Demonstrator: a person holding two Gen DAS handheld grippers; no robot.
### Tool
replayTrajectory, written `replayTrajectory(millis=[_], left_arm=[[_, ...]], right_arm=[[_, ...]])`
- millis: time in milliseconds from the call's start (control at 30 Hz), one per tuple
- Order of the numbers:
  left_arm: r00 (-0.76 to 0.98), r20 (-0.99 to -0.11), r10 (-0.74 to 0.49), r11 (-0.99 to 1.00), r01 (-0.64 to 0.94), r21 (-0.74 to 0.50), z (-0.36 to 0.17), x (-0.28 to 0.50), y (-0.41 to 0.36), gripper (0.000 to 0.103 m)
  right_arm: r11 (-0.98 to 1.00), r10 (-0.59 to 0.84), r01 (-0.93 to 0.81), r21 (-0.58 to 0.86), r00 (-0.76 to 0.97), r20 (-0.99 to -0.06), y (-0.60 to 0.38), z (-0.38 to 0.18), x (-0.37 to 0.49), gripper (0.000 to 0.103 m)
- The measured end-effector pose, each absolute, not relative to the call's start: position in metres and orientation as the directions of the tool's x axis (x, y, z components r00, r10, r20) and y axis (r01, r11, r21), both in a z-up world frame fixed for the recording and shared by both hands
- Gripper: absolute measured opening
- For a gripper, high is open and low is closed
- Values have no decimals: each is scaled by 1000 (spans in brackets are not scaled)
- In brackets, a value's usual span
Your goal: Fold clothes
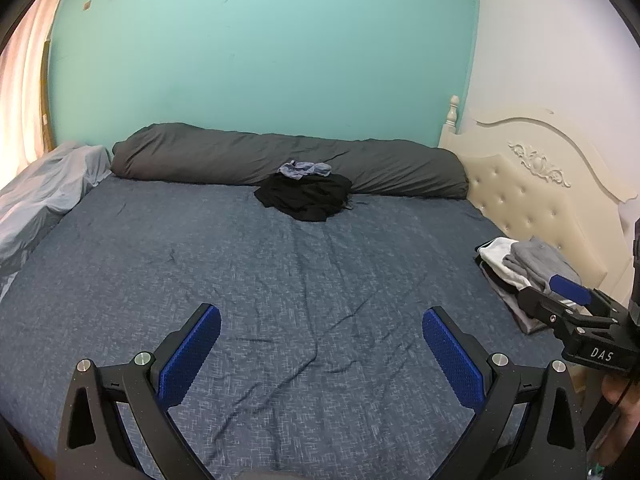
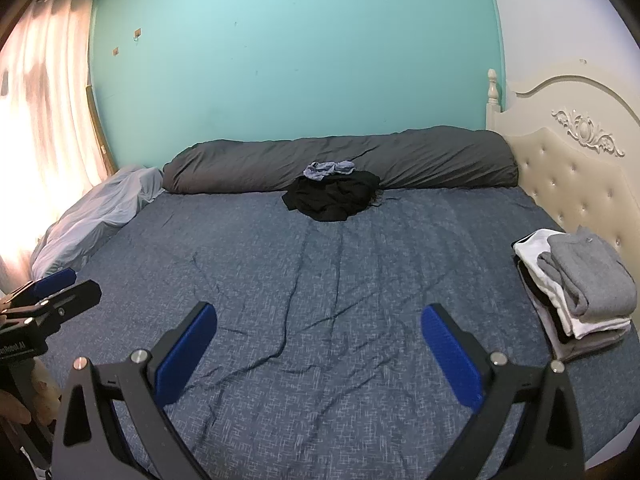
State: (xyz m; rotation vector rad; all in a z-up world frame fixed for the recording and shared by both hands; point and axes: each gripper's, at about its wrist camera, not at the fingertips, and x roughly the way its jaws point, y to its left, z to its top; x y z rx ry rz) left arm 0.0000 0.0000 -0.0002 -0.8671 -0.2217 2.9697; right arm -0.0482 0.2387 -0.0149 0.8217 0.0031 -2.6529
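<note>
Both my claws, left (image 1: 322, 320) and right (image 2: 319, 318), spread wide and empty above the bed (image 1: 280, 280), black clothes (image 1: 306, 196) far ahead, folded stack (image 2: 576, 292) right, "DAS" readable on my right claw.

Folded stack's (image 1: 520, 276) near corner behind the right tool (image 1: 560, 300).

Each black two-finger left gripper (image 1: 322, 316) and right gripper (image 2: 319, 314) carries blue textured pads and silver round screws. White lettering "DAS" marks the right gripper's black body.
</note>
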Motion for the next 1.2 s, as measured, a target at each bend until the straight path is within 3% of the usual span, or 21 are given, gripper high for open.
replayTrajectory(millis=[1200], left_arm=[[-836,-542,86,-990,-12,-138,-11,-6,4,103]], right_arm=[[-935,-341,335,117,-756,-559,244,-23,-54,103]])
